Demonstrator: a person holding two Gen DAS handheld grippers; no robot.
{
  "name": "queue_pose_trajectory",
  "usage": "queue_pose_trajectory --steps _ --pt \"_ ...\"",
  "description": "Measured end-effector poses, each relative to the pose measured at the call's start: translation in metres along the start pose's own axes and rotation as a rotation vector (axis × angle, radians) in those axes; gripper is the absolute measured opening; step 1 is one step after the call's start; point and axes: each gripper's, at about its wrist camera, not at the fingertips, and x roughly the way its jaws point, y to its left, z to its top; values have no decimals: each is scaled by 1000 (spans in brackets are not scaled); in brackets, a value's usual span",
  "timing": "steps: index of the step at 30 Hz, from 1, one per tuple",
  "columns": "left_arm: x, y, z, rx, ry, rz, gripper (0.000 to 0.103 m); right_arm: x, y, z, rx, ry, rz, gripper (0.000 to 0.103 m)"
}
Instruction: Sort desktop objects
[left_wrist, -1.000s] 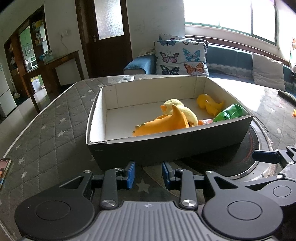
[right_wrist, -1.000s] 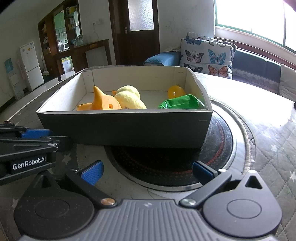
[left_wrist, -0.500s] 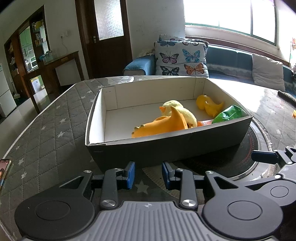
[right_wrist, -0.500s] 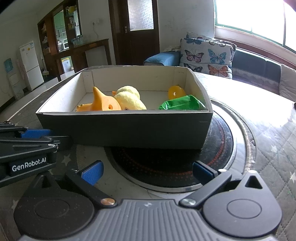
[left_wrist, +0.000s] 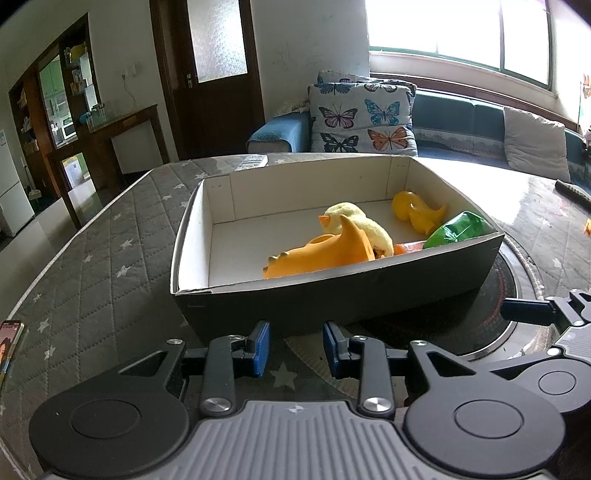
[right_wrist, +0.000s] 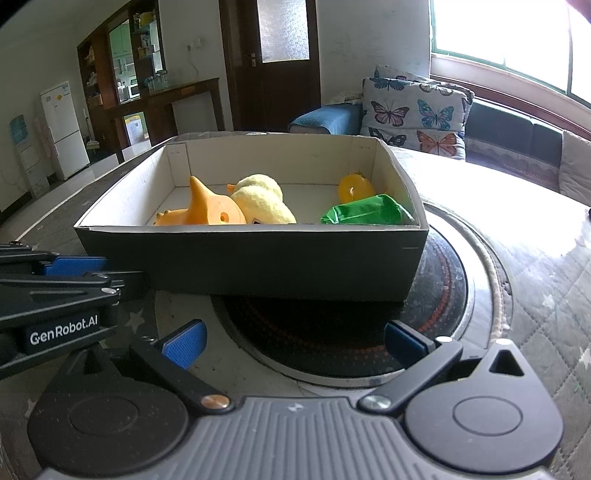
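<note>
**Both grippers idle in front of the filled box: risks from here**

The dark-walled, white-lined cardboard box (left_wrist: 332, 295) is the landmark. Inside it, toward its right half, lie an orange rubber dinosaur-like toy (left_wrist: 325, 253), a pale yellow plush duck (left_wrist: 364, 230), a smaller glossy yellow duck (left_wrist: 417, 216) nearer the far wall, and a crinkled green foil packet (right_wrist: 364, 215) against the right-hand corner of the near wall.

The left gripper (left_wrist: 295, 349) rests low just in front of the box's near wall, its blue pads a narrow gap apart and holding nothing. The right gripper (right_wrist: 295, 341) sits further right of that wall, spread wide and empty, over the black round hob plate (right_wrist: 332, 332) that the box partly overlaps.

No loose object shows outside the box, so sorting looks nearly finished. The likely mishaps:

- A forward push by either gripper could shove the light box along the grey quilted star-print cover (left_wrist: 92, 266), since nothing pins it.
- The grippers sit close together; swinging one sideways could knock the other.
- Reaching in low could catch the near wall and tip the contents.
</note>
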Motion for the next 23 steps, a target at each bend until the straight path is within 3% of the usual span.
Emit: queue_pose_trajectory --steps 23 --pt "-1 -2 4 -1 -3 4 31 0 -2 3 0 -4 3 103"
